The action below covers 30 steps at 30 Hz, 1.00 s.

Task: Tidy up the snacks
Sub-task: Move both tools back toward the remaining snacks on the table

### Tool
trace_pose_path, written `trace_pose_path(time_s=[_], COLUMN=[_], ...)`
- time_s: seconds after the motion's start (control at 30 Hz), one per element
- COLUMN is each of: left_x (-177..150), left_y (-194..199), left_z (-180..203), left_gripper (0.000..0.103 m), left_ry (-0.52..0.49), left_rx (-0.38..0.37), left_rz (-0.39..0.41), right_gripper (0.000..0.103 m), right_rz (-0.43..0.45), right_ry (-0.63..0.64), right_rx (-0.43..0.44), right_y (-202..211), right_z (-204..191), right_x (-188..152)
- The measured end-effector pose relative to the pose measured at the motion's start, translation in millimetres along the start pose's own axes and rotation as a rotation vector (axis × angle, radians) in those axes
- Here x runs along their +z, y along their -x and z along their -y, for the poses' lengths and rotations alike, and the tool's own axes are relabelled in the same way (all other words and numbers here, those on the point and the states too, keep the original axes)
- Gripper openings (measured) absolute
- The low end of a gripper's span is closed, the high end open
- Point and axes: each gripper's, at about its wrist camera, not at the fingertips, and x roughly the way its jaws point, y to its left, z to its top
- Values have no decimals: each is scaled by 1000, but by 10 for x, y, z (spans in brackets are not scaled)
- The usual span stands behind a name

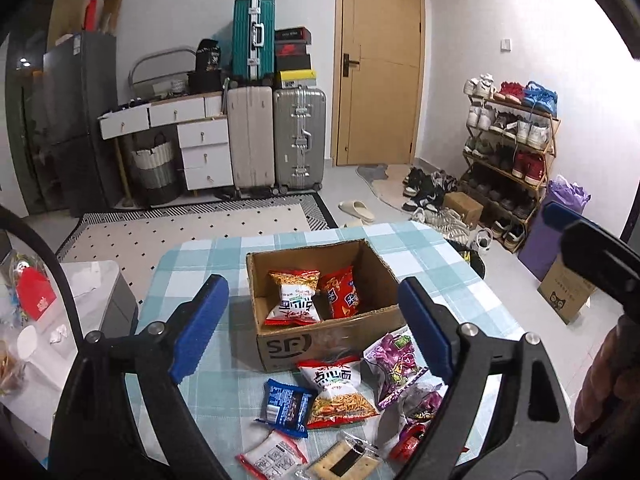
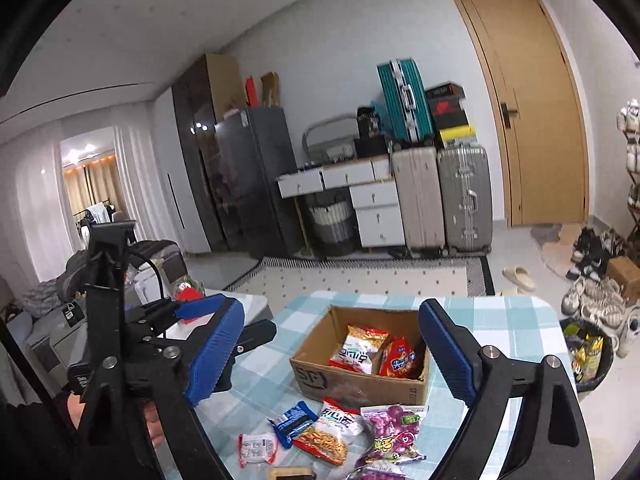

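From the left wrist view, the left gripper (image 1: 312, 328) hangs wide and empty, the cardboard box (image 1: 280, 344) at twelve o'clock holding two packets, the noodle packet (image 1: 336, 394) at six, long axis toward the box. From the right wrist view, the right gripper (image 2: 332, 354) is equally wide and empty, the loose snacks (image 2: 332, 436) lying at six; the nearest packets are cut off by the frame edge, and which arm is nearer I cannot tell.
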Motion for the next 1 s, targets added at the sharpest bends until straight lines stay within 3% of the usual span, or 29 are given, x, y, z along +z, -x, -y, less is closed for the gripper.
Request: trace_pose_path(time_s=[0.23,0.3,0.53,0.73,1.0], left_x=[-111,-147,-482,-902,-1348], left_y=[515,627,1013,996,568], left_z=[30,43,-24,-117,-197], left_gripper=[89,103,103,103,103], left_ry=[5,-4,63,81,88], left_rx=[-15,-14,27,40,36], left_rz=[83,101,127,101,0], right_gripper=[97,97,102,102,102], right_rz=[37,41,55,18,-67], right_ry=[72,74,41,30,-45], right_rx=[-32,-26,-12,-18,-30], right_y=[295,366,595,586,466], right_z=[-196,-220,-166,-63,140], right_x=[-161,-227,-479,-779,-1185])
